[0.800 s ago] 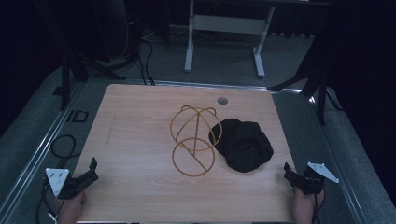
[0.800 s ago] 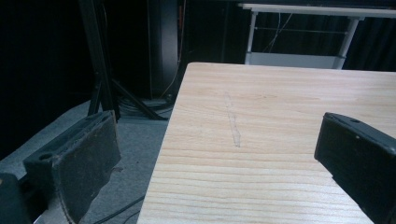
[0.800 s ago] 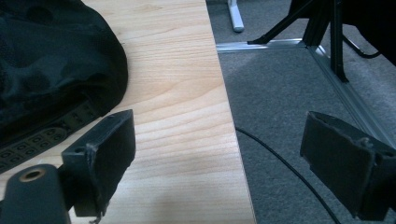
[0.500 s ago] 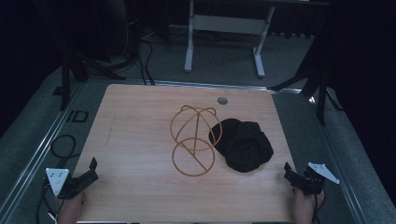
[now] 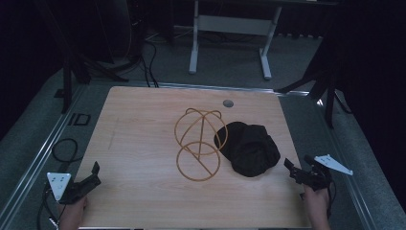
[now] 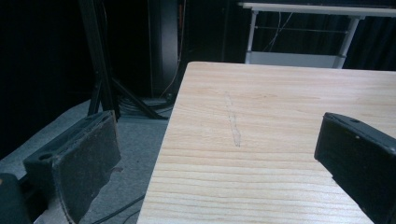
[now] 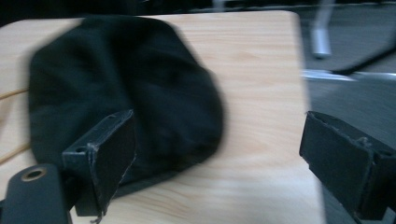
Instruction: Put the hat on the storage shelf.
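Observation:
A tan wire frame [image 5: 198, 143] of loops stands at the middle of the wooden table [image 5: 139, 120]. A black cloth hat [image 5: 250, 149] lies against its right side. My left gripper [image 5: 97, 173] sits at the table's near left corner, open; in the left gripper view [image 6: 219, 158] its jaws straddle the table's left edge with nothing between them. My right gripper [image 5: 290, 171] is at the near right edge, open, a short way from the hat. In the right gripper view [image 7: 224, 154] the hat [image 7: 126, 79] lies ahead, partly behind the left jaw, apart from both pads.
A small grey round inset [image 5: 228, 103] sits near the table's far edge. A white desk frame [image 5: 230, 24] stands on the floor beyond, with dark stands [image 5: 330, 86] at the right and cables [image 5: 64, 148] at the left.

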A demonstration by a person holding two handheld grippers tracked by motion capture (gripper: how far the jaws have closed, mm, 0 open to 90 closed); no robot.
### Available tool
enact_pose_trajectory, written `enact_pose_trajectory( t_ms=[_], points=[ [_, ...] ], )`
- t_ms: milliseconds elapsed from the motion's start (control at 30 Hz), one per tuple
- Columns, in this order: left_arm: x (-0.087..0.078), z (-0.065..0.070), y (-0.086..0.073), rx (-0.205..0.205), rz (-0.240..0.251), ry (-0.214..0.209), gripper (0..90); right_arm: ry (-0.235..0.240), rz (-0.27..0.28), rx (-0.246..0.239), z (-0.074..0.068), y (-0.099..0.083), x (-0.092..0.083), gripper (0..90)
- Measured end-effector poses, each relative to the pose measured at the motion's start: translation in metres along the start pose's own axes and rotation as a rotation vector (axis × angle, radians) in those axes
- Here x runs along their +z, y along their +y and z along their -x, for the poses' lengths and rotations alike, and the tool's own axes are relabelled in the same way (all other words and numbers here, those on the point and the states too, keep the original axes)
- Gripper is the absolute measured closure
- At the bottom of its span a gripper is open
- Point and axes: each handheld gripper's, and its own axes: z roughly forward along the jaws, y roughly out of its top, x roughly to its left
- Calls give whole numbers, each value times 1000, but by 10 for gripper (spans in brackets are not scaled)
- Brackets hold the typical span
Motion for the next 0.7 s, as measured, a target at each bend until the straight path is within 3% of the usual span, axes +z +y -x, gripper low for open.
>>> enact_pose_trajectory(
  t_ms=[100, 167, 233, 367, 433, 500, 567, 633, 700],
  points=[
    [0, 0, 0, -4, 0, -2, 6, 62, -20, -51, -8, 15, 4, 106],
    [0, 0, 0, -4, 1, -3, 6, 74, -34, -99, -13, 22, 9, 107],
    [0, 0, 0, -3, 1, -3, 6, 138, -54, -115, -16, 27, 14, 106],
    [0, 0, 0, -1, 0, -4, 6, 168, -69, -163, -24, 34, 26, 149],
    [0, 0, 0, -2, 0, -5, 6, 213, -73, -166, -27, 37, 32, 152],
    [0, 0, 0, -1, 0, -4, 6, 227, -74, -202, -29, 40, 37, 219],
    [0, 0, 0, -2, 0, -5, 6, 212, -89, -249, -32, 42, 42, 237],
    [0, 0, 0, -1, 0, -6, 6, 234, -114, -256, -34, 44, 49, 313],
    [0, 0, 0, 0, -1, -7, 6, 247, -132, -276, -36, 45, 55, 329]
  ],
)
